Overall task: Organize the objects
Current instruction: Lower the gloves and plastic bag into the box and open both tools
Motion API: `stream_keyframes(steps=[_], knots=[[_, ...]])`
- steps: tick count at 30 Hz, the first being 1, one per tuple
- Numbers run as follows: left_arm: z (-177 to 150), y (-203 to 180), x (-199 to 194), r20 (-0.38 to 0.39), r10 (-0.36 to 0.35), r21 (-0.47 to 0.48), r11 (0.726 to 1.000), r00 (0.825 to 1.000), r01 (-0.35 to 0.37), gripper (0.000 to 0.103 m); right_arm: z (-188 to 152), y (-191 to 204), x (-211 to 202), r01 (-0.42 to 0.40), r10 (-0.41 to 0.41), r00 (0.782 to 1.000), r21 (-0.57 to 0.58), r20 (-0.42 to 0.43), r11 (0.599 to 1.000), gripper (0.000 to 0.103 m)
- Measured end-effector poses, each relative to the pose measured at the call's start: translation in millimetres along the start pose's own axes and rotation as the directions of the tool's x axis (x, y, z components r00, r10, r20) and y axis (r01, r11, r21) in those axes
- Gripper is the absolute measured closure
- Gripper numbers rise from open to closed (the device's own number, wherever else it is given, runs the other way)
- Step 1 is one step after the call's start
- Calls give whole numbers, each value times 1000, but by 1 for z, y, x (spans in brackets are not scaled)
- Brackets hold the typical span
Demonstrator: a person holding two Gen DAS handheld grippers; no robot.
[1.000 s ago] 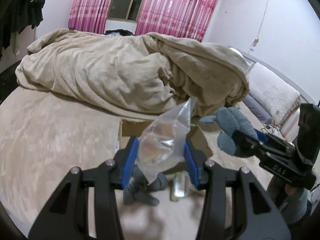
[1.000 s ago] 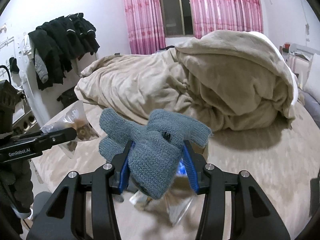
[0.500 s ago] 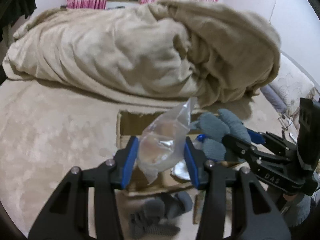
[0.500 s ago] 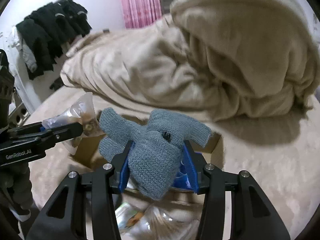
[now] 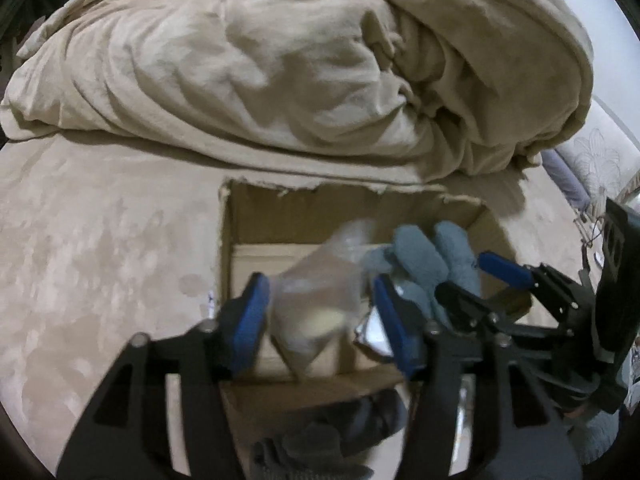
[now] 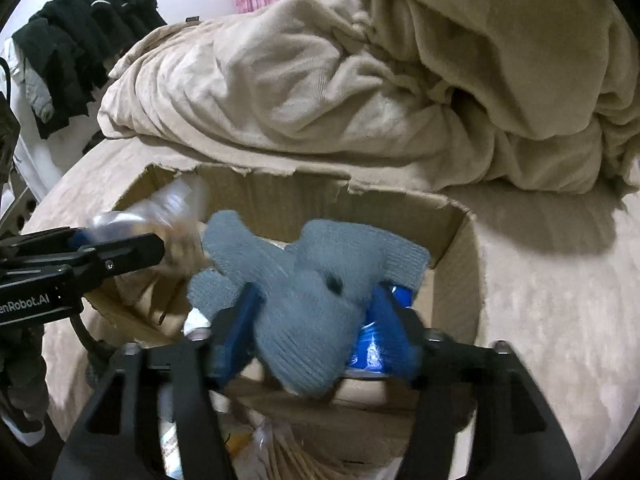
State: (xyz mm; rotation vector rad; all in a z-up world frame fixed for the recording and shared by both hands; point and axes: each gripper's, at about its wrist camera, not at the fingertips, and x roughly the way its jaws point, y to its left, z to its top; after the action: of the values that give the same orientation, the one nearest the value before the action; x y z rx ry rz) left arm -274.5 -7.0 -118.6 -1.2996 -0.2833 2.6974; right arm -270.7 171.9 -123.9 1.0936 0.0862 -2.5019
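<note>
light: dim, indoor | blur: near foreground smeared | edges: fisheye-bent, dark corners

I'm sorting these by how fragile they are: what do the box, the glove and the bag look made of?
Box: brown corrugated cardboard, matte, by its ragged torn rim. Glove: grey-blue knitted yarn, probably wool or acrylic; the ribbed stitches show. Bag: thin clear plastic film, glossy and crinkled, with something pale inside; blur hides more.

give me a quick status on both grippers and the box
Left gripper just opening, plastic bag between jaws. Right gripper just opening around blue glove. Both over cardboard box.
</note>
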Motion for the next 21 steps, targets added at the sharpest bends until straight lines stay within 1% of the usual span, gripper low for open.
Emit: stream_keyframes(steps=[1,4,9,12,14,17,19,21], knots=[[1,0,-6,11,3,-5,1000,1000,-3,33,1,0,-4,0,0,1000,3,8,1000,28],[3,1,-30,51,11,-6,1000,999,-11,28,4,2,-23,8,-9,999,5,34,1000,28],[2,-4,-82,121,-2,4,1000,993,1,26,7,8,-64,19,-20,996,7,82,1000,28],[-3,-10,-117,168,-16,9,1000,986,14,23,7,15,-93,22,-22,993,6,116,1000,28],[-8,-15,-139,196,-24,17,1000,980,22,23,6,19,-113,23,-24,991,5,134,1000,27],[-18,-19,-167,221,-37,18,999,975,34,22,1,25,-144,22,-22,985,5,170,1000,26],[-27,-22,-182,230,-43,16,999,972,41,22,-3,29,-162,20,-21,982,4,189,1000,22],[-36,-24,-194,237,-51,14,999,970,49,22,-8,33,-179,18,-18,978,2,207,1000,21]])
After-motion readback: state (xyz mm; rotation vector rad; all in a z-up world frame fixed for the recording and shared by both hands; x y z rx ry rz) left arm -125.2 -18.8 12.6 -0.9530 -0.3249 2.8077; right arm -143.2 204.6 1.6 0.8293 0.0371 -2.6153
